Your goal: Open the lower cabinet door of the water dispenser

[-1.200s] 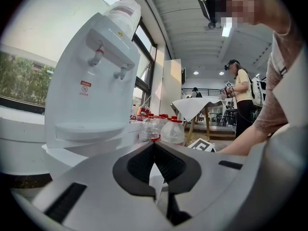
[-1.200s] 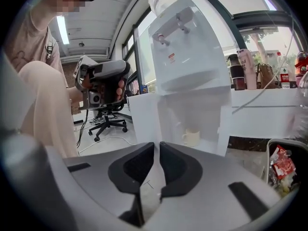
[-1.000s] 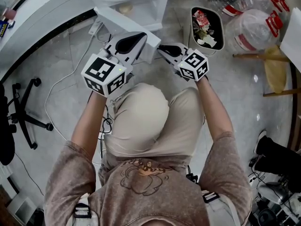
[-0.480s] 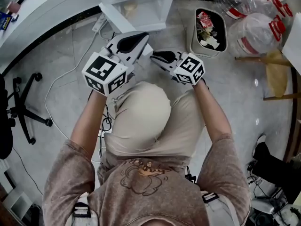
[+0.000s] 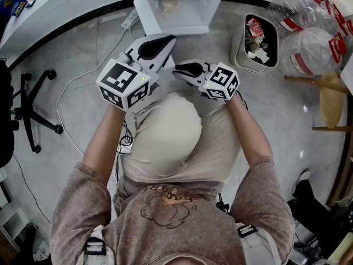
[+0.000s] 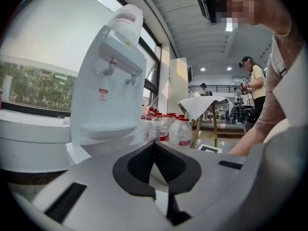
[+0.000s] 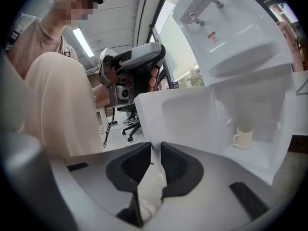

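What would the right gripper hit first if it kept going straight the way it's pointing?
Most likely the free edge of the open lower cabinet door, which stands just past the right gripper. Its jaws have just been opening, with nothing between them.

The water dispenser [image 5: 179, 7] is white, the mug [image 7: 243, 138] cream, the floor [image 5: 83, 54] mottled grey.
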`<action>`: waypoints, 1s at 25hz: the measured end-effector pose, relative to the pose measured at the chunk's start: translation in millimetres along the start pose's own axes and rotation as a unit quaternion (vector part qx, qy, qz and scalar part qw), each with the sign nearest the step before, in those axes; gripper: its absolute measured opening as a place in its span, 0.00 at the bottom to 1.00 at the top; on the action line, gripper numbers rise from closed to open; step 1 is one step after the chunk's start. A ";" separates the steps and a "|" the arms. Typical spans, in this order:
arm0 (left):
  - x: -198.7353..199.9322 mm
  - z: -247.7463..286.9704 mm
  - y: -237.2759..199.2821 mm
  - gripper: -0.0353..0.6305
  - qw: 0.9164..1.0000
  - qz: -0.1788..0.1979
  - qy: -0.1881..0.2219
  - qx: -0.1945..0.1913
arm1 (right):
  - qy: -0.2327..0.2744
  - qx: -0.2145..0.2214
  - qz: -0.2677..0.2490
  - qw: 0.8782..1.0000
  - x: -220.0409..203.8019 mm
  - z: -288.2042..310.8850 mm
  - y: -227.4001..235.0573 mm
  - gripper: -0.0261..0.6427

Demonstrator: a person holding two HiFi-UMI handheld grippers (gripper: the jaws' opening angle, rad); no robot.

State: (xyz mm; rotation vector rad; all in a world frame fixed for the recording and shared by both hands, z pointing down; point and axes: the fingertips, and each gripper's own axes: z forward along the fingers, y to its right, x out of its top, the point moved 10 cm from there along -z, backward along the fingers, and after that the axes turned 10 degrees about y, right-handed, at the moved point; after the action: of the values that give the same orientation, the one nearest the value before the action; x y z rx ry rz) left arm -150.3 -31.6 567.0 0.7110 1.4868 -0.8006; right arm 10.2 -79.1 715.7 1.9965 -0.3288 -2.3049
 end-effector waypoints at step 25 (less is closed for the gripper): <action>26.5 1.5 -19.4 0.08 1.000 -0.004 -0.005 0.025 | 0.003 0.058 0.028 0.998 35.6 7.0 15.6 0.05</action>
State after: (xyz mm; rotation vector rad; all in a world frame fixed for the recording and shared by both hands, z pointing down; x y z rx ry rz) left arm -167.1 -44.5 541.9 0.7373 1.4650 -0.8475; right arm -3.4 -100.5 685.3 2.0180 -0.5227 -2.2943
